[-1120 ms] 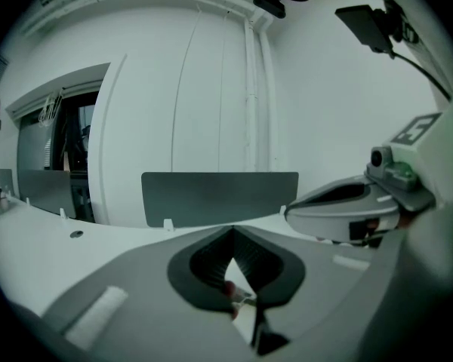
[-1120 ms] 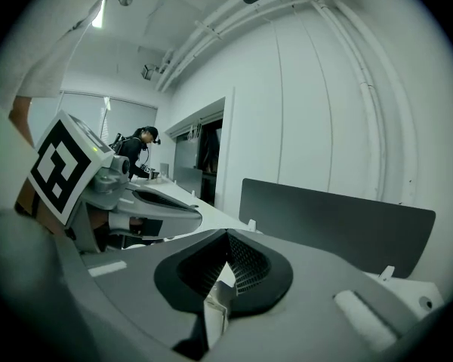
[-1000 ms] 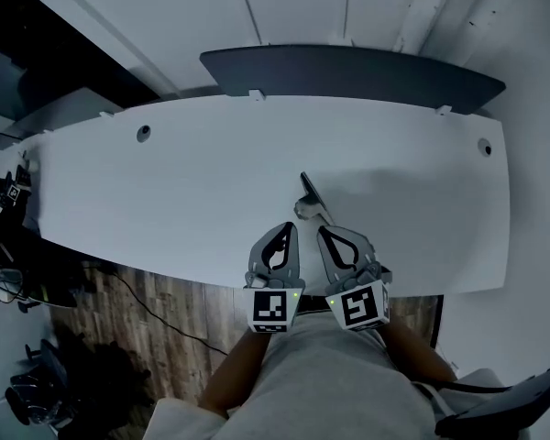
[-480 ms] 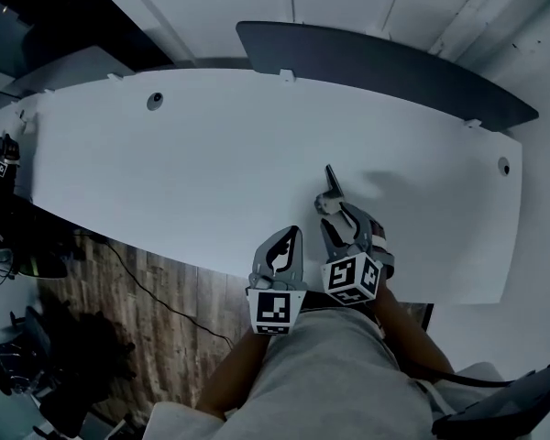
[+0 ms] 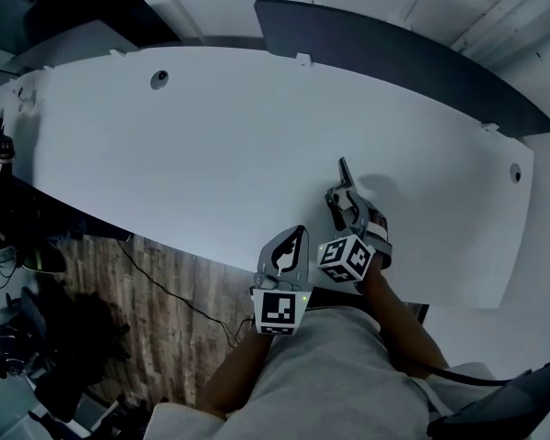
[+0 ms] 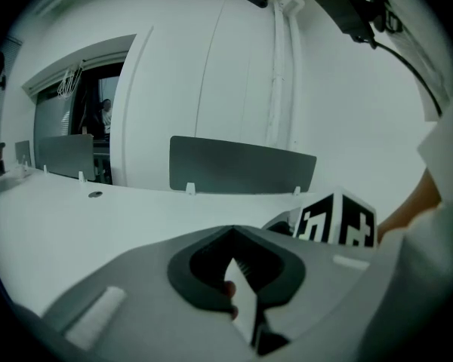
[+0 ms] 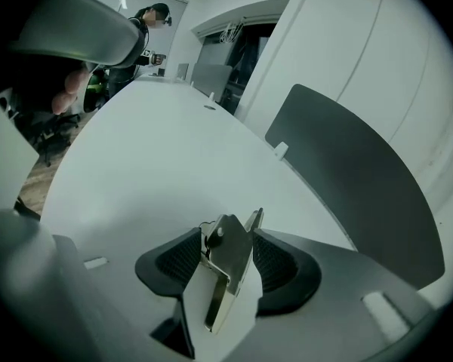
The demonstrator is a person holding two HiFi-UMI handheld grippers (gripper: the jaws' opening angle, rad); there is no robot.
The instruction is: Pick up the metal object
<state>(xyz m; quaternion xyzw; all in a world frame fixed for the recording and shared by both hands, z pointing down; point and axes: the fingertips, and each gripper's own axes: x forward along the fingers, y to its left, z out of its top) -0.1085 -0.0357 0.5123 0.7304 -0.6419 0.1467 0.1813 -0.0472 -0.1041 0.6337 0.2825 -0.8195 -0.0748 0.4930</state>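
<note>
The metal object [image 7: 225,270] rests on the desk [image 7: 136,172] between the fingers of the right gripper [image 7: 228,240], which have just been opening and stand wide, not pressing it. An off-centre squeeze could skid or tip it away. The left gripper [image 6: 231,232] is closed and empty.

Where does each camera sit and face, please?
Head view: on the person's head, steeply down at the white table; left hand-held gripper and right hand-held gripper show.
Left gripper view: rides the left one, facing the dark divider; jaws shut.
Right gripper view: rides the right one; jaws, just opening, flank the metal object.
Shared: head and right gripper views show that object.
</note>
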